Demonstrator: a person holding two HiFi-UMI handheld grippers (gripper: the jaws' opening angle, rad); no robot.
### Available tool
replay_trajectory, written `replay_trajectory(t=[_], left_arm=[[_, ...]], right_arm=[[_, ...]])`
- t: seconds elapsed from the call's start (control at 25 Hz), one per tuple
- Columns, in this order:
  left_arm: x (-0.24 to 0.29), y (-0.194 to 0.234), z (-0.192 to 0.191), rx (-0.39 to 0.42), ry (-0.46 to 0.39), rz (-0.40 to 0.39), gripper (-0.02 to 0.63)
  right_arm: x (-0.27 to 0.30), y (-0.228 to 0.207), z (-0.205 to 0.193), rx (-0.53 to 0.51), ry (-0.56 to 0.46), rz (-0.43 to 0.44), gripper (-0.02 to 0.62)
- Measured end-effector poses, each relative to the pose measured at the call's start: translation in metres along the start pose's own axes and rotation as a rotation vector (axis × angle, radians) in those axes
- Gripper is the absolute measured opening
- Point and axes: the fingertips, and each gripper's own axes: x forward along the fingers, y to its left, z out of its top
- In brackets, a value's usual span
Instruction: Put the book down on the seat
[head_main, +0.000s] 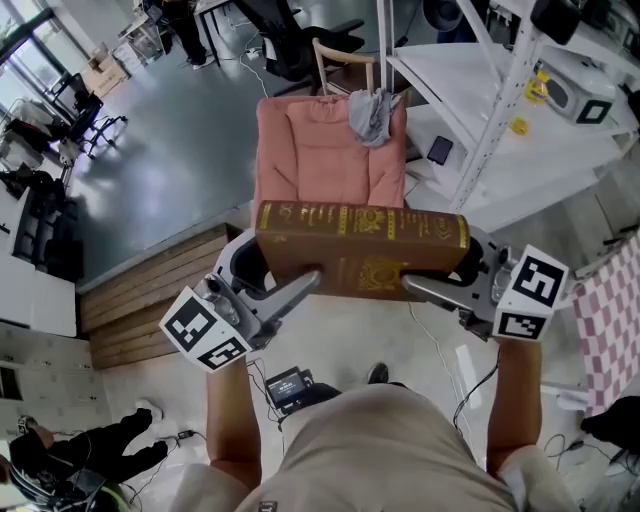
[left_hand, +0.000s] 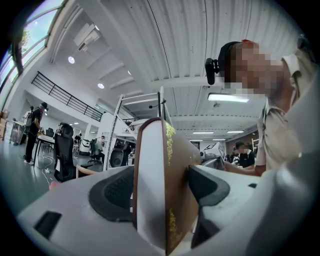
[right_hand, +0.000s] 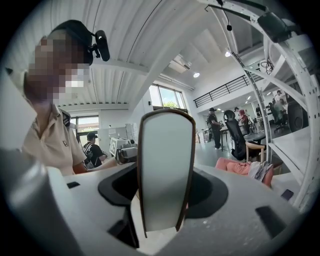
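A thick brown book (head_main: 360, 250) with gold lettering on its spine hangs level in the air, spine up, in front of my chest. My left gripper (head_main: 300, 288) is shut on its left end and my right gripper (head_main: 418, 287) on its right end. Beyond and below the book stands a chair with a pink cushioned seat (head_main: 325, 165); a grey cloth (head_main: 372, 115) is draped over its back. In the left gripper view the book (left_hand: 150, 190) stands on edge, pinched between the pads. In the right gripper view the book's pale page edge (right_hand: 165, 170) fills the gap between the jaws.
A white metal rack (head_main: 500, 110) stands to the right of the chair. A low wooden platform (head_main: 150, 290) lies at the left. A pink checked cloth (head_main: 610, 320) is at the far right. Cables and a small device (head_main: 290, 385) lie on the floor by my feet.
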Motion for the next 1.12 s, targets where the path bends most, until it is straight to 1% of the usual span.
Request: replay_trajectory(t=[0.24, 0.44, 0.64, 0.92, 1.04, 1.12], left_arm=[[0.021, 0.006, -0.002, -0.009, 0.0, -0.042, 0.331], [0.035, 0.029, -0.001, -0.025, 0.002, -0.085, 0.331], [0.059, 0.064, 0.0, -0.044, -0.012, -0.192, 0.331], [0.083, 0.143, 0.004, -0.066, -0.035, -0.349, 0.331], [0.088, 0.162, 0.006, -0.067, -0.04, -0.401, 0.331], [0.091, 0.166, 0.007, -0.066, -0.045, -0.431, 0.331]], right_arm=[[-0.009, -0.015, 0.001, 0.016, -0.009, -0.042, 0.249], [0.001, -0.034, 0.007, 0.036, -0.008, -0.089, 0.25], [0.014, -0.06, 0.015, 0.047, -0.003, -0.198, 0.25], [0.063, -0.105, 0.031, 0.063, -0.012, -0.36, 0.25], [0.076, -0.113, 0.036, 0.061, -0.021, -0.412, 0.25], [0.078, -0.116, 0.037, 0.062, -0.028, -0.441, 0.25]])
